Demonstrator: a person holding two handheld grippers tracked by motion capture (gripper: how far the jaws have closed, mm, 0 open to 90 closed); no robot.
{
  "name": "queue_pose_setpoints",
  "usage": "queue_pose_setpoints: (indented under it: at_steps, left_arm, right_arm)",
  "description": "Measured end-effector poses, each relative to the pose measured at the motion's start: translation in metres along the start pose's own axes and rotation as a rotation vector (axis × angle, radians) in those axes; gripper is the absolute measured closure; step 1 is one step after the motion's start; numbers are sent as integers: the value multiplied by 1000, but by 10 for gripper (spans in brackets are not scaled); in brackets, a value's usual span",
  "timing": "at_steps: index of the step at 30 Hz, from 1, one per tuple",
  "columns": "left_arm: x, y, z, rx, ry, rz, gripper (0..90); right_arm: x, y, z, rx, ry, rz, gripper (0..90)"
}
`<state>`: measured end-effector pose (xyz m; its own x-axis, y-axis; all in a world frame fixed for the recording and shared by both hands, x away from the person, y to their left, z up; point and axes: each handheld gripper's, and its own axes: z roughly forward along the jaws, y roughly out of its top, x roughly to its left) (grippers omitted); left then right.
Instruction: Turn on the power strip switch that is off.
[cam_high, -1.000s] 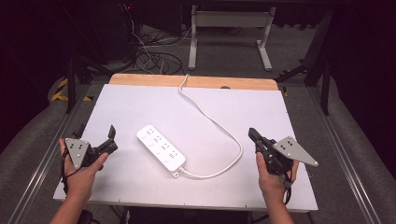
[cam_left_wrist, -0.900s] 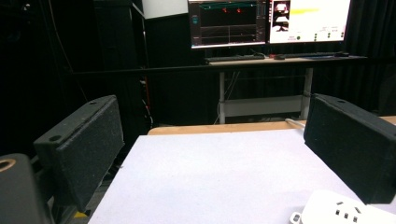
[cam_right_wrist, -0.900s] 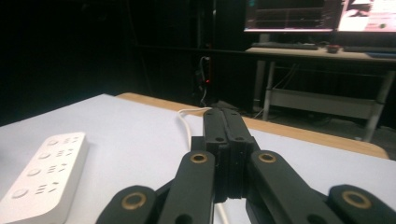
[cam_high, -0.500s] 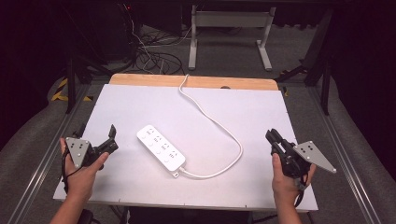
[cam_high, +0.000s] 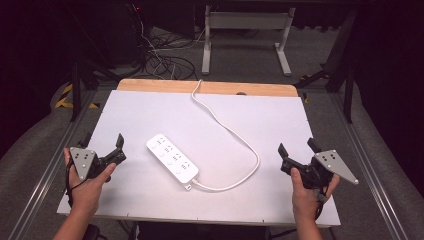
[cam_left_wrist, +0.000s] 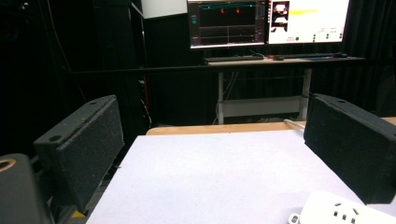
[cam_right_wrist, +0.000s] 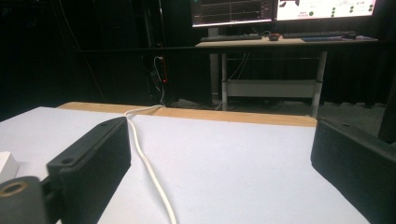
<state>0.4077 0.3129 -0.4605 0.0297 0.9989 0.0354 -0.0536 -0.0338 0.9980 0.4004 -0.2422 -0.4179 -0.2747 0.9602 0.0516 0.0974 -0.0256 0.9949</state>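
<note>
Worktop (cam_high: 150, 110), white, wooden strip along far edge. Power strip (cam_high: 172, 158), white, lying diagonally left of centre; its cord (cam_high: 235, 135) loops right of it, then runs off the far edge. Left gripper (cam_high: 104, 145), left of the strip, jaws wide, empty. Right gripper (cam_high: 298, 148), well right of the strip, jaws wide, empty.

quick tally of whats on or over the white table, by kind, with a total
White plastic power strip with its white cable: 1
Black two-jaw grippers, both open and empty, left gripper and right gripper: 2
Hands holding them, left hand and right hand: 2
Total: 5
</note>
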Motion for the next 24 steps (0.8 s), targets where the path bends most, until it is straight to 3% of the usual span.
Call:
queue_pose_setpoints:
  at_steps: [8,24]
  left_arm:
    - [2,0,-1,0,4,-2,53]
    - [4,-1,-3,4,9,-13,53]
  right_arm:
    - [4,-1,3,18,22,-31,37]
    - [4,-4,7,57,37,-23,53]
